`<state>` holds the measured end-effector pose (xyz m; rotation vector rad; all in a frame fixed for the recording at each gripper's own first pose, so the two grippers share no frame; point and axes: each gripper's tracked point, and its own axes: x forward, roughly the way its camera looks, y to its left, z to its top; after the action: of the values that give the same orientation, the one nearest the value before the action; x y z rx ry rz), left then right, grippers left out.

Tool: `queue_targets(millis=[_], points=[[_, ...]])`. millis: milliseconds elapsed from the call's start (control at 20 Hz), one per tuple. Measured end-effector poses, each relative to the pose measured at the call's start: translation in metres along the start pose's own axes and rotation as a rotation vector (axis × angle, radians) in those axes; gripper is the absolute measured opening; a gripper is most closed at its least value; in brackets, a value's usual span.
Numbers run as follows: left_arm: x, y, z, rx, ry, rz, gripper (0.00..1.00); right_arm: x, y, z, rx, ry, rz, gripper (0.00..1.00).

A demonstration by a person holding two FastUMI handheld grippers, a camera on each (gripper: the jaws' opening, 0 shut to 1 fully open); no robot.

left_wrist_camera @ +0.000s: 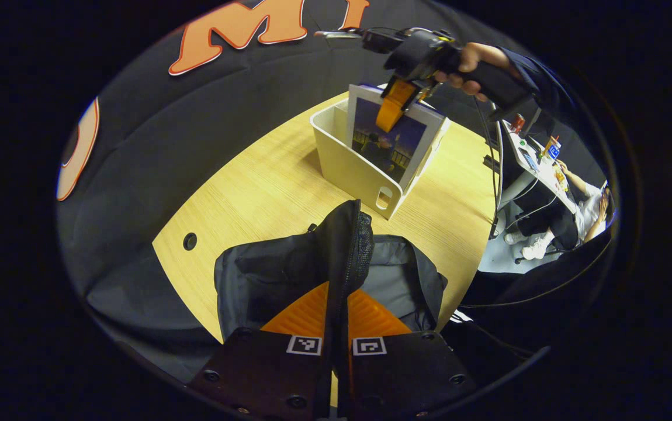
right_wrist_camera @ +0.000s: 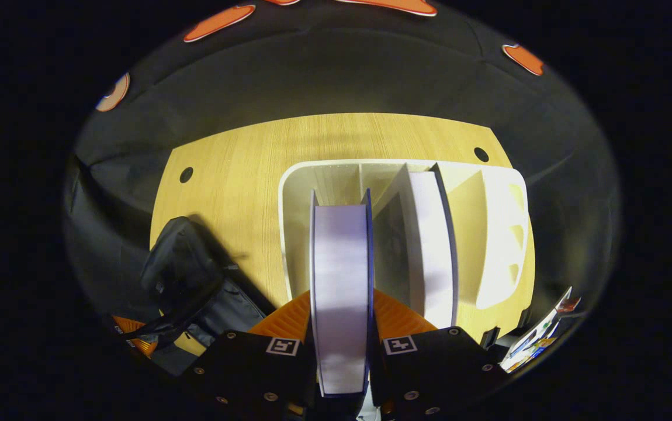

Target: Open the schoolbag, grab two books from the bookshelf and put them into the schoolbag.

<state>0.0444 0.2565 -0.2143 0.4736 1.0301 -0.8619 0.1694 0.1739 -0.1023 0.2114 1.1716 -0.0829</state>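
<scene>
**Schoolbag flap pinched up, first book gripped at the bookshelf**

The schoolbag (left_wrist_camera: 324,275) is seen lying at the near edge of the tabletop (left_wrist_camera: 254,193) in the left gripper view, dark and slumped, with its grey lining exposed on the right side. A fold of its fabric, mesh-edged, is stood upright and is pinched between the two fingers of the left hand-held gripper (left_wrist_camera: 337,310), which are pressed together on it.

Farther in, toward the far edge of the tabletop, the white bookshelf (left_wrist_camera: 353,166) is found, with a cut-out handle in its near end wall. A book (left_wrist_camera: 385,143) with a dark picture cover is held upright in it, its top raised above the shelf rim, and it is clamped from above by the right hand-held gripper (left_wrist_camera: 397,105), itself held by a hand (left_wrist_camera: 470,67) with a dark sleeve behind it.

In the right gripper view the same book (right_wrist_camera: 340,280) is looked down upon edge-on, pale pages between blue covers, squeezed between the fingers of the right hand-held gripper (right_wrist_camera: 340,327). A second book (right_wrist_camera: 432,245) is seen leaning in the next compartment of the bookshelf (right_wrist_camera: 499,234). The schoolbag (right_wrist_camera: 187,275) is seen off to the left, near the tabletop (right_wrist_camera: 236,175) edge, well apart from the shelf.
</scene>
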Motion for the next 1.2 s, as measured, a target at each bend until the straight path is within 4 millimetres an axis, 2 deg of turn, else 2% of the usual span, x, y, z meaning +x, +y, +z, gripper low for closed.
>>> queue_targets(millis=[250,450,600,850,1050,1200], points=[[0.0,0.0,0.0,-0.028,-0.002,0.015,0.05,-0.032,0.002,-0.029,0.028,-0.055,0.083,0.37],[0.002,-0.005,-0.002,-0.087,-0.005,0.033,0.05,-0.055,-0.009,-0.055,0.045,-0.103,0.129,0.37],[0.005,-0.009,-0.004,-0.121,0.004,0.044,0.05,-0.071,-0.025,-0.076,0.08,-0.135,0.168,0.37],[0.009,-0.022,-0.001,-0.135,0.017,0.065,0.05,-0.088,-0.047,-0.123,0.158,-0.165,0.237,0.37],[0.013,-0.029,0.005,-0.139,0.029,0.078,0.05,-0.097,-0.05,-0.16,0.249,-0.177,0.343,0.36],[0.012,-0.03,0.008,-0.142,0.029,0.092,0.05,-0.1,-0.046,-0.178,0.295,-0.198,0.417,0.35]])
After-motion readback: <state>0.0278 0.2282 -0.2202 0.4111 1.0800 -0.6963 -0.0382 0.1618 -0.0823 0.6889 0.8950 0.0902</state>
